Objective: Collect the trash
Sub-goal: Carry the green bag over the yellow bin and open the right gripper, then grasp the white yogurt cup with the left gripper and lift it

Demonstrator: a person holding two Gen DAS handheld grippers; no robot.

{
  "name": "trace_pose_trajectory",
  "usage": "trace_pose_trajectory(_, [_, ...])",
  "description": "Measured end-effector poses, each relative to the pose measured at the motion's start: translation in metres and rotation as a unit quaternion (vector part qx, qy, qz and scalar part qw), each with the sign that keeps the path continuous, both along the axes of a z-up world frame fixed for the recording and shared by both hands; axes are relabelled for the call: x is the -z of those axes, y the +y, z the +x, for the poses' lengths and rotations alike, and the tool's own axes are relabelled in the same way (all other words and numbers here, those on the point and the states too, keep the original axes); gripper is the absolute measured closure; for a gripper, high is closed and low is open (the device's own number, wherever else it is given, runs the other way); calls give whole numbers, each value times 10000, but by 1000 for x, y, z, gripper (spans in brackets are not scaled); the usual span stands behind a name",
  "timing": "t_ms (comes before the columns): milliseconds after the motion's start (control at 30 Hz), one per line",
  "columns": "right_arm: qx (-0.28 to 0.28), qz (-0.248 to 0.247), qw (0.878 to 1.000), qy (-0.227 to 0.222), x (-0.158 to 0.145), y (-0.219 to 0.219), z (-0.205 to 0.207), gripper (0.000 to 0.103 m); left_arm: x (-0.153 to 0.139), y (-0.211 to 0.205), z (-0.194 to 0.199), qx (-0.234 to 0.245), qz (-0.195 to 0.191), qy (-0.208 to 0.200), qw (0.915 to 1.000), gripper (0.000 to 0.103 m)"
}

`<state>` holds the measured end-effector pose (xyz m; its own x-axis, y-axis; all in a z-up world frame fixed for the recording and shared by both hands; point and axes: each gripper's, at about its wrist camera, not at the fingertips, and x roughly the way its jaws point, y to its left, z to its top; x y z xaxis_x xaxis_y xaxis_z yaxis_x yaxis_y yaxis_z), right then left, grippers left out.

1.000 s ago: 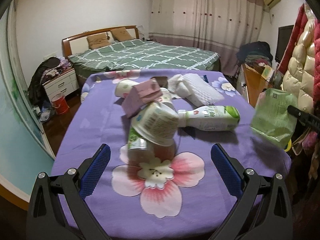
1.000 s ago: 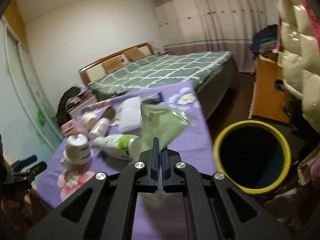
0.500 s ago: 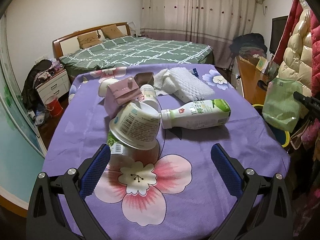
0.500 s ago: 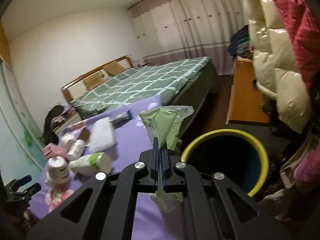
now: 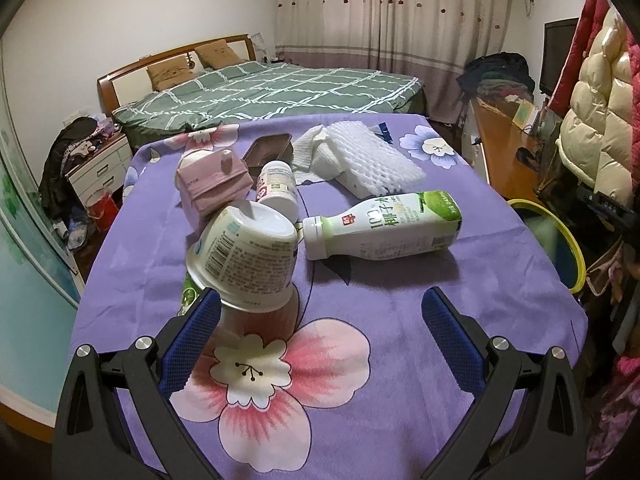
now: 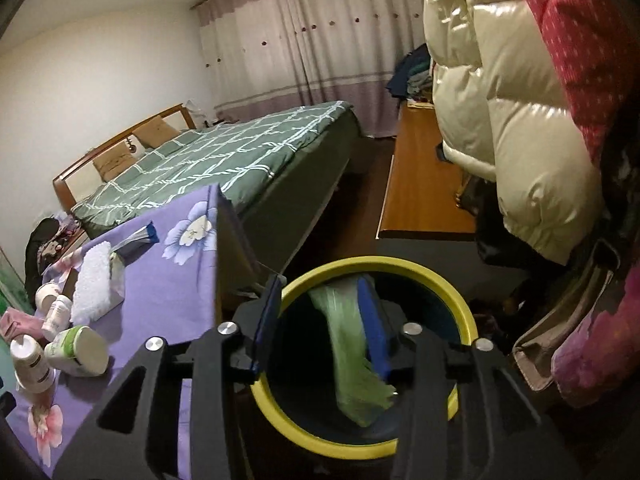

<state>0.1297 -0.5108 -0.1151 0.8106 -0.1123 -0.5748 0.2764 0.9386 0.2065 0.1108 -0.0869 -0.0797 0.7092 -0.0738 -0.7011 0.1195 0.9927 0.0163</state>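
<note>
My right gripper (image 6: 322, 320) is open right above the yellow-rimmed trash bin (image 6: 460, 300). A green plastic bag (image 6: 352, 356), blurred, hangs between its fingers inside the bin's mouth. My left gripper (image 5: 320, 320) is open and empty, low over the purple flowered table (image 5: 400, 360). Just ahead of it lie a tipped white cup (image 5: 248, 256), a green-and-white bottle (image 5: 384, 226) on its side, a small white bottle (image 5: 278, 188), a pink carton (image 5: 212, 186), a brown tray (image 5: 268, 148) and white foam netting (image 5: 360, 160). The bin also shows in the left wrist view (image 5: 576, 256) at the table's right.
A green checked bed (image 5: 272, 88) stands behind the table. A wooden desk (image 6: 420, 184) and hanging padded coats (image 6: 500, 100) crowd the bin's right side. A nightstand (image 5: 96, 164) with clutter and a red bucket (image 5: 102, 206) are at the left.
My right gripper swung from the table to above the bin and opened; the green bag is dropping out of it. My left gripper moved closer to the tipped cup.
</note>
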Motion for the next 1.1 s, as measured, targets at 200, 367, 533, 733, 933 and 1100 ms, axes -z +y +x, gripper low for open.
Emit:
trace_pose_trajectory(200, [-135, 2, 9999, -8, 3, 14, -3, 60, 8, 12, 9, -221, 70, 102, 9997, 4])
trace_pose_trajectory(367, [-305, 83, 9995, -22, 0, 26, -7, 59, 15, 23, 19, -290, 109, 127, 9994, 4])
trace_pose_trajectory(533, [-478, 116, 9988, -43, -4, 40, -7, 56, 16, 33, 36, -256, 178, 58, 9995, 4])
trace_pose_trajectory(733, [-573, 151, 9982, 2, -4, 50, -2, 56, 18, 30, 63, 6, 426, 3, 9991, 4])
trace_pose_trajectory(933, [-609, 177, 9979, 88, -1, 53, 2, 56, 29, 29, 83, 67, 689, 163, 9975, 11])
trace_pose_trajectory(1100, [-644, 198, 9976, 137, 2, 56, 6, 56, 34, 30, 90, 60, 845, 171, 9963, 19])
